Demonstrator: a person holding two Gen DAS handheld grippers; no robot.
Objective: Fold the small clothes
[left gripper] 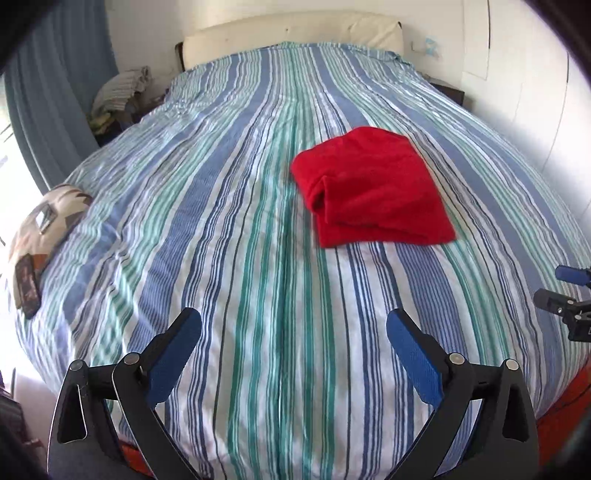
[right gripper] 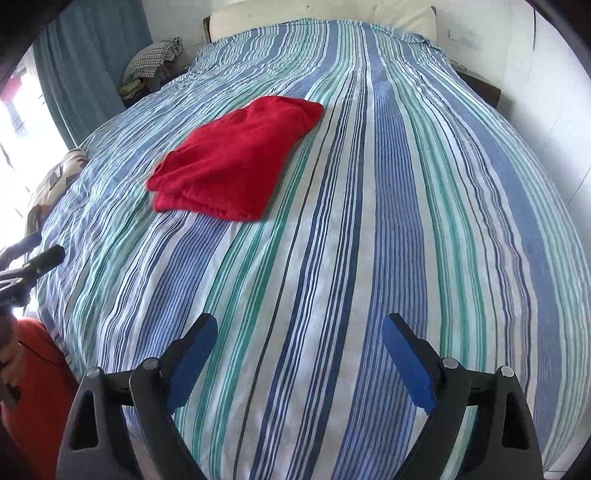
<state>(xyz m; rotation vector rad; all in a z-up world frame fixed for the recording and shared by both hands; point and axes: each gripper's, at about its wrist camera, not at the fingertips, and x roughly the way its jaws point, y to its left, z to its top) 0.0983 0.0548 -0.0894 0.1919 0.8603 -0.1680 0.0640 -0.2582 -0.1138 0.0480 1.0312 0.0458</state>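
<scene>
A red garment (left gripper: 373,188) lies folded into a compact rectangle on the striped bedspread (left gripper: 236,221). In the right wrist view the garment (right gripper: 232,158) sits to the upper left on the bedspread (right gripper: 369,221). My left gripper (left gripper: 293,325) is open and empty, held above the bed's near end, well short of the garment. My right gripper (right gripper: 300,328) is open and empty, also back from the garment. The right gripper's tips (left gripper: 565,291) show at the right edge of the left wrist view; the left gripper's tips (right gripper: 33,258) show at the left edge of the right wrist view.
A patterned cushion with small items (left gripper: 40,236) lies at the bed's left edge. A pile of clothes (left gripper: 122,92) sits beside the bed near the blue curtain (left gripper: 55,81). A cream headboard (left gripper: 291,33) stands at the far end. White walls run along the right.
</scene>
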